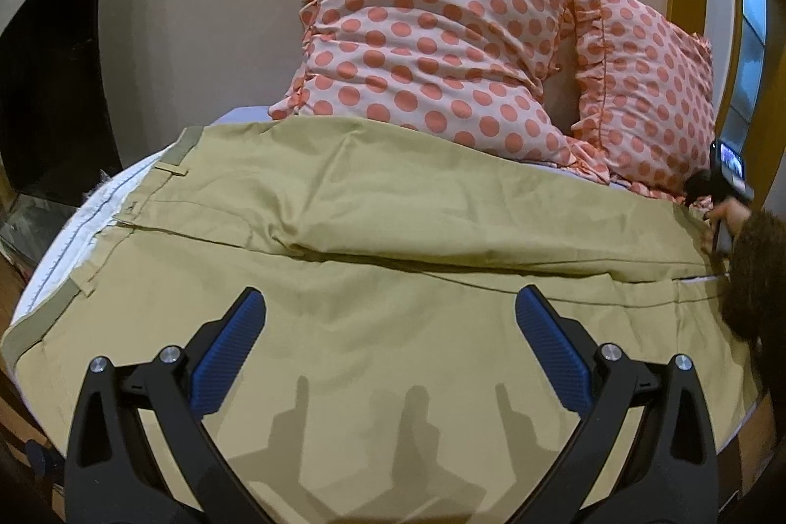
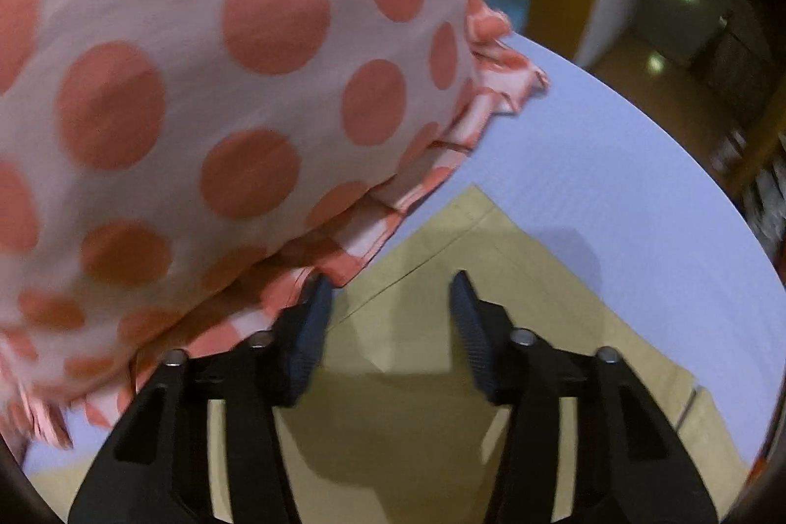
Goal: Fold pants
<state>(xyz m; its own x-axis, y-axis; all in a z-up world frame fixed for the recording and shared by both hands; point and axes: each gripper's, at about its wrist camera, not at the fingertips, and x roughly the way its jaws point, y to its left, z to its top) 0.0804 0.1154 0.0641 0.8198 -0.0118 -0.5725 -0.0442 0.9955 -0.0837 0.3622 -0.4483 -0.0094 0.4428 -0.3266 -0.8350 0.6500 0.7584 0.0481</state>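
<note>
Khaki pants (image 1: pixel 393 239) lie spread across the bed, folded lengthwise, with the waistband and white lining (image 1: pixel 83 224) at the left. My left gripper (image 1: pixel 390 303) is open and empty just above the cloth's near part. In the right wrist view the pants' hem end (image 2: pixel 442 278) lies on the pale blue sheet (image 2: pixel 614 180). My right gripper (image 2: pixel 390 293) is open and empty above that hem, its left finger (image 2: pixel 314 317) against the pillow's frill. The right gripper and the hand holding it also show in the left wrist view (image 1: pixel 722 205) at the far right.
Two pink pillows with orange dots (image 1: pixel 432 38) (image 1: pixel 648 101) lean on the wall behind the pants; one fills the right wrist view (image 2: pixel 196 82) at left. The bed edge curves off at the right (image 2: pixel 712 190), with floor beyond. A dark cabinet (image 1: pixel 54 72) stands at left.
</note>
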